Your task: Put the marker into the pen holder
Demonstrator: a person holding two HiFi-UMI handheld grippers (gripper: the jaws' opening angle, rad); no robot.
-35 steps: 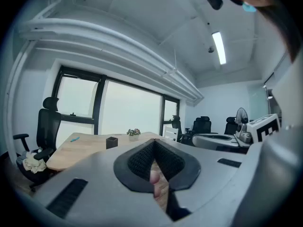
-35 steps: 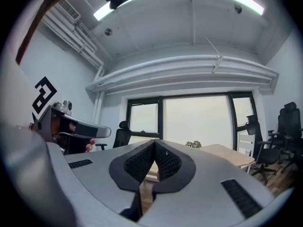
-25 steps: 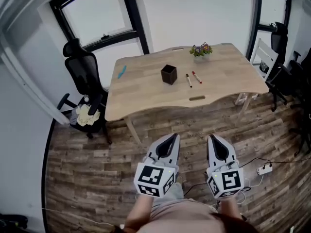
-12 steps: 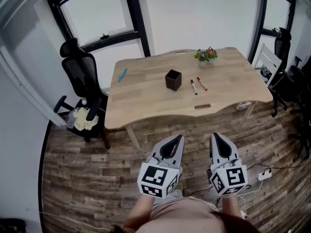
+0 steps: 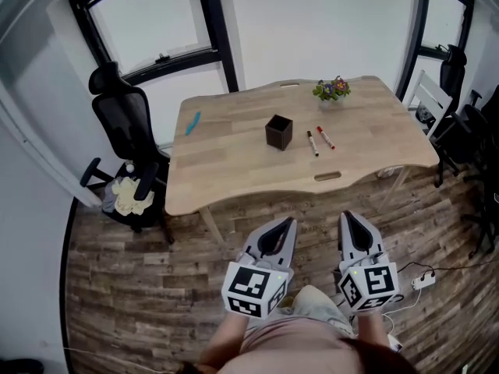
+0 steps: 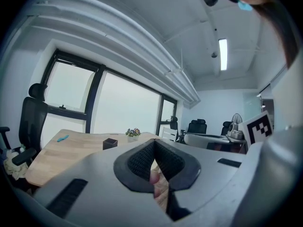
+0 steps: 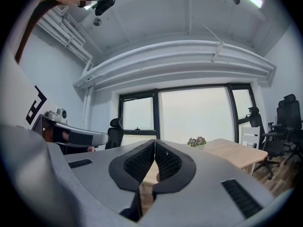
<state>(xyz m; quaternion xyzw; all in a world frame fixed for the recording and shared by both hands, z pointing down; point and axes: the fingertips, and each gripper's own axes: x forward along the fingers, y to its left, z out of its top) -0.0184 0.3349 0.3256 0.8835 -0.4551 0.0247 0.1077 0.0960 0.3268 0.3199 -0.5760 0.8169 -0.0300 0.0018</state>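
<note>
A black square pen holder [image 5: 278,131] stands near the middle of the wooden table [image 5: 234,170]. Just right of it lie two markers, a black-capped one [image 5: 312,142] and a red one [image 5: 325,136]. A blue marker [image 5: 192,122] lies at the table's far left. Both grippers hover over the floor well short of the table's near edge. My left gripper [image 5: 286,223] and right gripper [image 5: 346,218] are shut with nothing between the jaws. In the left gripper view the pen holder [image 6: 110,143] shows small and far off beyond the left gripper [image 6: 154,144].
A black office chair [image 5: 129,142] stands left of the table with a pale bundle [image 5: 129,195] beside it. A small flower pot [image 5: 331,90] sits at the table's far edge. More chairs [image 5: 460,92] stand at the right. A power strip [image 5: 423,280] and cables lie on the plank floor.
The view has shifted a little nearer to the table and slightly left. Both grippers keep their places before me, jaws still shut.
</note>
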